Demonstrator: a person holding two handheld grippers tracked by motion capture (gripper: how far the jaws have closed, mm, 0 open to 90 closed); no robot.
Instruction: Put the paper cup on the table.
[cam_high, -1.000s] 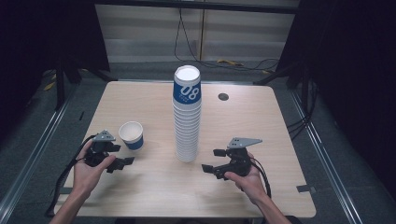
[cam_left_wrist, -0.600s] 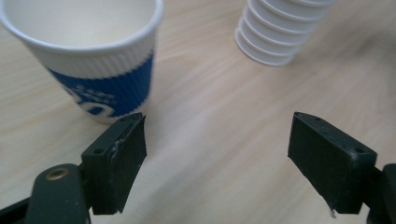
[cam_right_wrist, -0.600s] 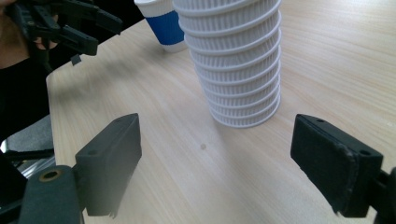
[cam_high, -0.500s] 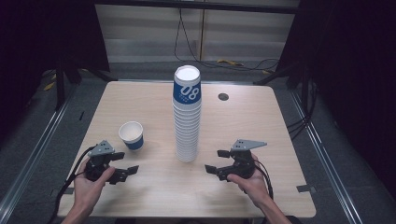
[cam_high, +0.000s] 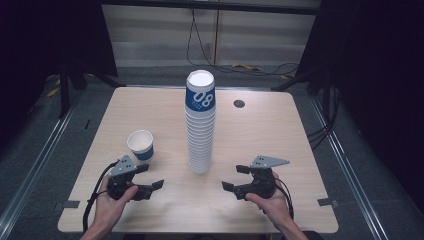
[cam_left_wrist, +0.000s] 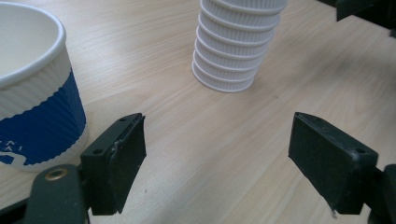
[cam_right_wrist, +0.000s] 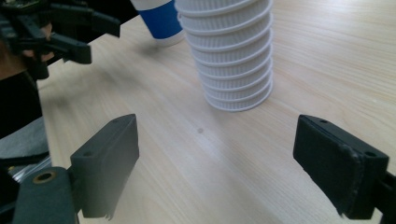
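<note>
A tall stack of white ribbed paper cups (cam_high: 200, 130), its top cup banded blue, stands at the table's middle. A single blue-and-white cup (cam_high: 140, 144) stands upright to its left. My left gripper (cam_high: 150, 176) lies low in front of that cup, open and empty. In the left gripper view the cup (cam_left_wrist: 32, 93) is just outside the left jaw, with the stack's base (cam_left_wrist: 229, 65) farther ahead. My right gripper (cam_high: 235, 177) points at the stack from the right. Its jaws have just been opening and nothing is between them. The right gripper view shows the stack (cam_right_wrist: 229, 51) ahead.
The wooden table (cam_high: 280, 135) has a round dark hole (cam_high: 239, 104) at the back right. Cables trail from both grippers over the near edge. Dark floor and metal rails surround the table. The left gripper (cam_right_wrist: 56, 32) appears far off in the right gripper view.
The left hand has drawn its gripper back from beside the single cup toward the near edge. The right hand has stayed in place.
</note>
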